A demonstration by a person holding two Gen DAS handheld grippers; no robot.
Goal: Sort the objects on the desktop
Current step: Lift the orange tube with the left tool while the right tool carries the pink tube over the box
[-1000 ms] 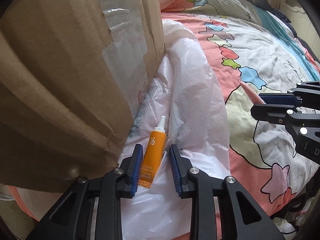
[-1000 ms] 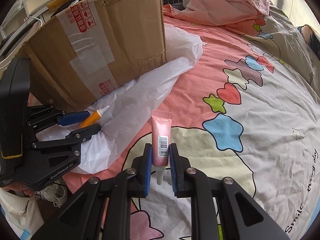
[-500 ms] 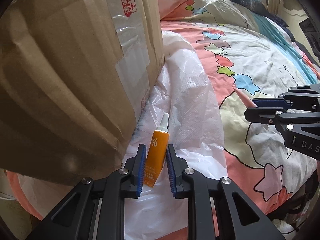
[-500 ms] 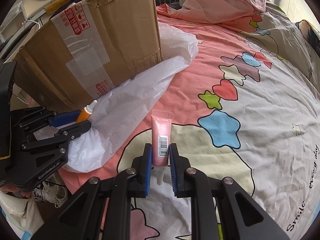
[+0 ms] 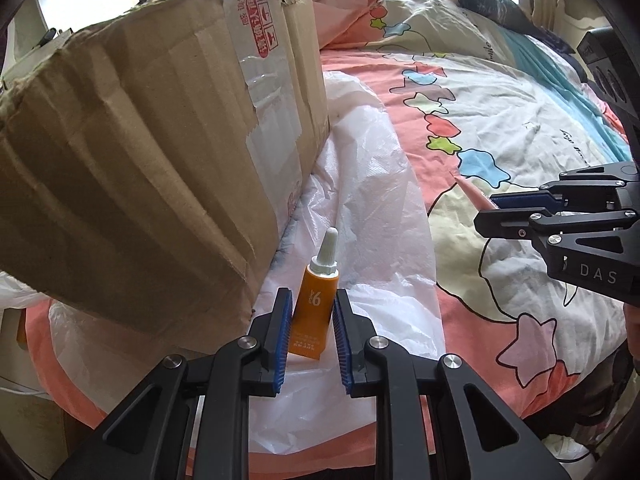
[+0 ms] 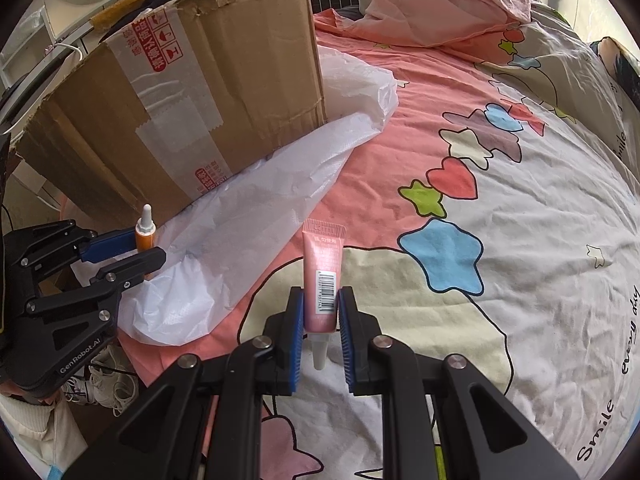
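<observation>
Left gripper (image 5: 309,320): you clamp it on the orange tube (image 5: 315,312), blue pads tight against both sides, white nozzle cap pointing away from you.
Orange tube location: held up off the white plastic bag (image 5: 372,208), just beside the near bottom corner of the cardboard box (image 5: 160,152).
Right gripper (image 6: 321,312): you have it closed on the pink tube (image 6: 323,276), barcode facing you, crimped end pointing away, white cap toward you between the fingers.
Pink tube location: held above the star-print bedsheet (image 6: 520,240), well apart from the cardboard box, past the bag's edge.
Cardboard box: taped, torn top edge, sits on the bed with the plastic bag tucked against its base.
Far from box: crumpled pink blanket (image 6: 444,4) at the far end of the bed.
</observation>
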